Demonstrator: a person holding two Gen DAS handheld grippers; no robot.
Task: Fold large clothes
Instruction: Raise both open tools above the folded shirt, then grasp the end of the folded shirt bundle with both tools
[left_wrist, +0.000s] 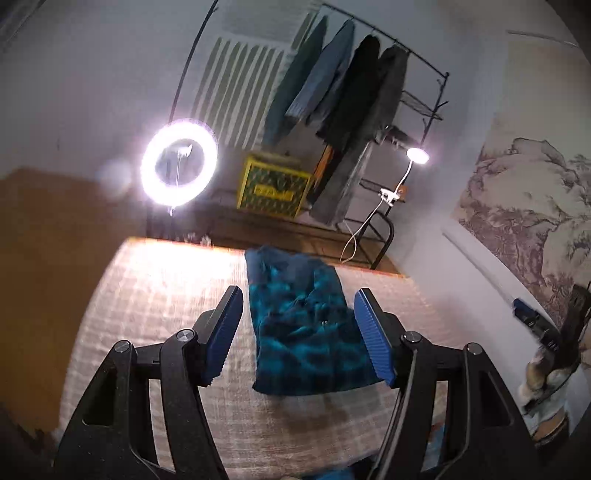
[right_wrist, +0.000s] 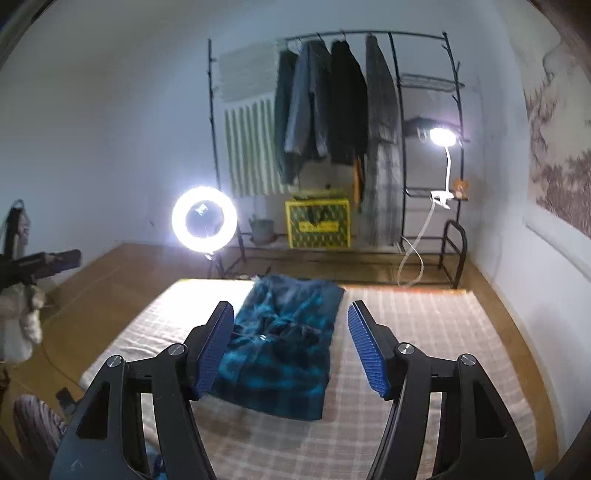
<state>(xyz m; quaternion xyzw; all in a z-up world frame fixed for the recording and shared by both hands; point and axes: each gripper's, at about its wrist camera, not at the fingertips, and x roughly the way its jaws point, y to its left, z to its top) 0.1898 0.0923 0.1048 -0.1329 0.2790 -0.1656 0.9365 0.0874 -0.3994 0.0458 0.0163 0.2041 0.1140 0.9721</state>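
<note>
— Where do we see the garment?

— We see the blue-green plaid garment (left_wrist: 301, 325) folded into a long rectangle on the checked cloth (left_wrist: 155, 295) that covers the worktop. Its far end lies near the far edge of the cloth, and its near end is well inside it. The middle of the garment is rumpled; we cannot make out whether that bunch is a collar or a sleeve, since the picture is soft there.

— And the tongs?

— We find the left tongs (left_wrist: 299, 336) spread wide, with nothing between the blue ribbed pads (left_wrist: 373, 336); they hang above the garment and apart from it. The right tongs (right_wrist: 291, 345) are spread as well, pinching nothing, also clear of the fabric. In the right wrist view the left tongs show at the left edge as a dark shape.

— What stands behind?

— Beyond the worktop we see a lit ring light (right_wrist: 204, 224), a black clothes rack (right_wrist: 448, 59) with four dark garments on hangers, a yellow box (right_wrist: 318, 223) beneath them, and a small clip lamp (right_wrist: 443, 137) glowing on the rack's shelves. A landscape hanging (left_wrist: 532, 214) covers the wall to the right.
</note>
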